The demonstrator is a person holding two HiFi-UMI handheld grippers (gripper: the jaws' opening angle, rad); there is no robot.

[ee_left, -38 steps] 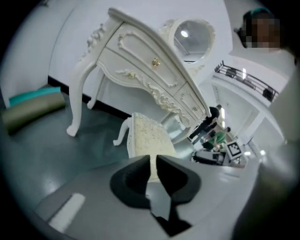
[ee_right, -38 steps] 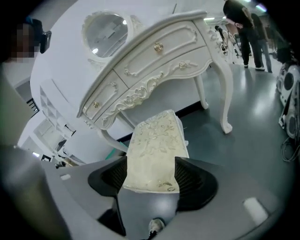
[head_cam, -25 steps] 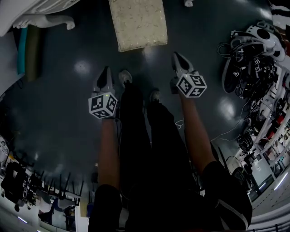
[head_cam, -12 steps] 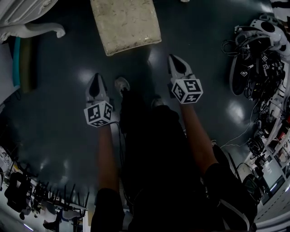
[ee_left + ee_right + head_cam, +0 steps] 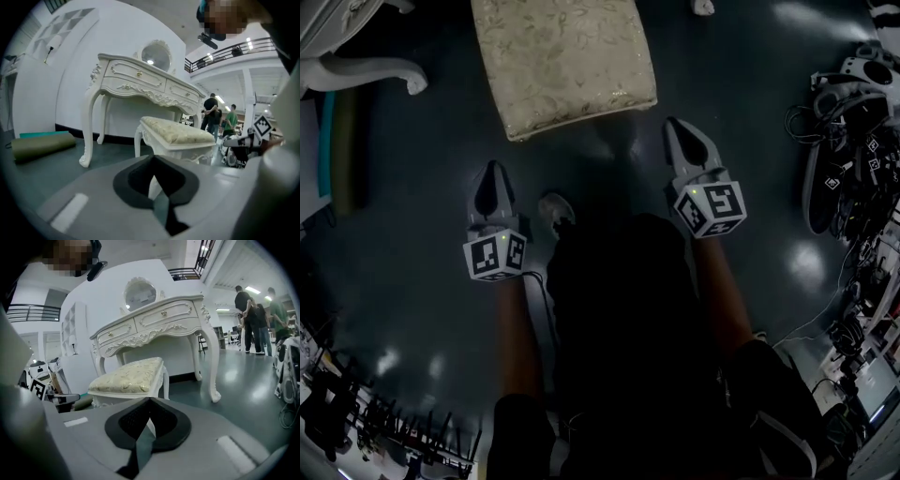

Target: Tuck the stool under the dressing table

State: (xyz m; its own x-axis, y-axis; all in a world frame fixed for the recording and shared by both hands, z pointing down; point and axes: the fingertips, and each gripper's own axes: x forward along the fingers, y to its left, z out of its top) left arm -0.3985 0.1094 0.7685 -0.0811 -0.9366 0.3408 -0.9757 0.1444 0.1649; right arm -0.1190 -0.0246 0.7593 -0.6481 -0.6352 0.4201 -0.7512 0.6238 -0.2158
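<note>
Two grippers, both pressed shut on nothing, same as a second ago: the left gripper point(image 5: 492, 174) and the right gripper point(image 5: 677, 133) have their jaws together with only air at the tips. What's changed is how things sit in the head view. The stool point(image 5: 562, 58) looks bigger and comes further down the picture than it did. Its near edge is now about level with the right gripper's tip, which is just beside the near right corner. The left gripper stops a bit short of the near left corner. Neither one touches the stool as far as I can see. Before, the person's legs were in plain sight with two shoes showing; now the dark torso covers most of that and only one shoe point(image 5: 555, 208) peeks out. The stool stands on the floor out in front of the dressing table point(image 5: 136, 79), not under it, and it has a cream patterned cushion on white carved legs. The floor point(image 5: 412, 216) is dark grey and glossy, with ceiling lights reflecting off it. The room is a big white hall. There's an oval mirror point(image 5: 139, 294) on the table and an olive rolled mat point(image 5: 42, 145) lying by the wall left of it. A heap of cables and gear point(image 5: 853, 141) sits off to the right, and several people point(image 5: 255, 317) stand well back.
</note>
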